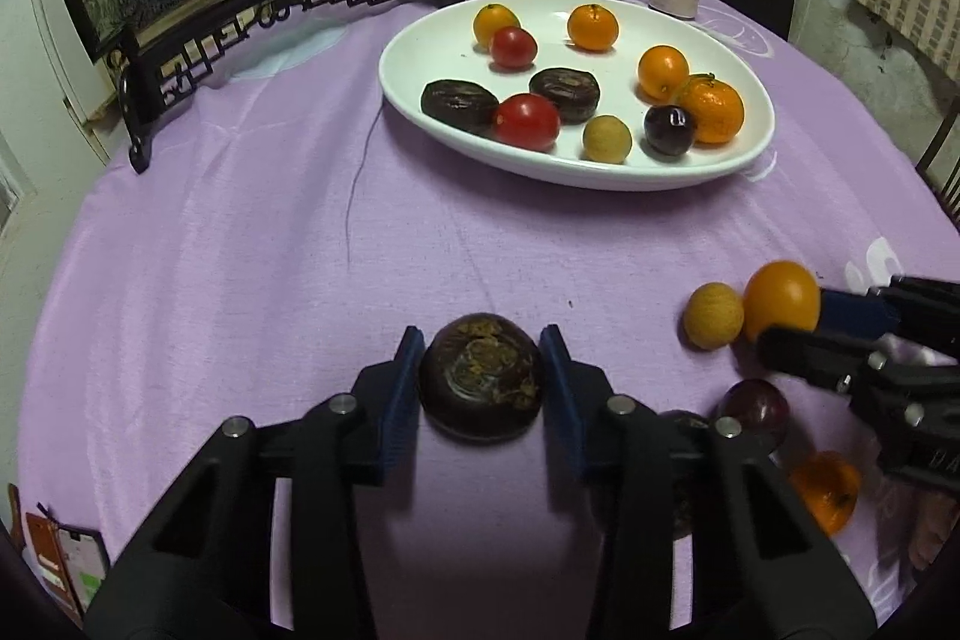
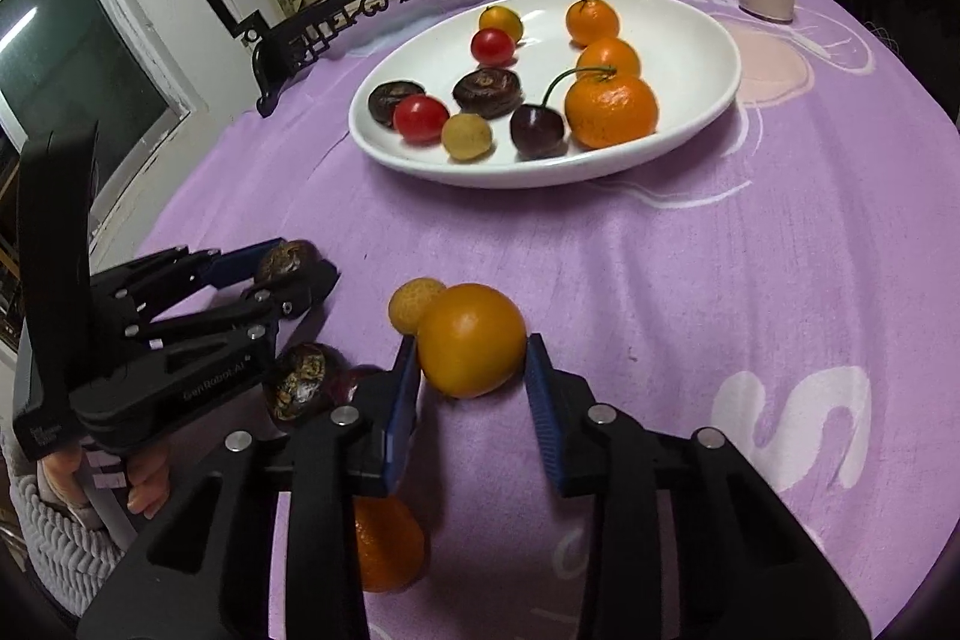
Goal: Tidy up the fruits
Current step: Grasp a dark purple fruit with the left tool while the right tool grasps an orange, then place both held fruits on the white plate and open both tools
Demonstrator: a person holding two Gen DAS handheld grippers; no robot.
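The white plate (image 1: 744, 148) sits toward the far side of the worktop (image 1: 240, 250), already carrying small oranges, red tomatoes, dark chestnuts, a yellow berry and a cherry. Nearer than the plate, several fruits lie loose on the purple cloth.

The left gripper (image 1: 481, 367) has its blue pads on either side of a dark chestnut (image 1: 480, 376), well short of the plate. The pads look to be touching its sides, so it seems to be grasping the chestnut, though whether it is squeezed tight or lifted off the cloth I cannot tell.

The right gripper (image 2: 471, 361) brackets a smooth orange fruit (image 2: 471, 337), also on the near side of the plate. Its left pad is against the fruit, while a slight gap shows at the other pad, so it appears not quite clenched yet. A small yellow fruit (image 2: 411, 304) touches the orange fruit on its plate side.

Other loose fruit near the grippers: a second chestnut (image 2: 300, 382), a dark plum (image 1: 756, 403) and a mandarin (image 1: 828, 490).

Judged from this, the step in hand is picking up two loose pieces together. The next move calls for closing the right gripper firmly without nudging the yellow fruit away, then lifting both pieces and carrying them to bare spots on the plate, setting them down gently so nothing rolls.
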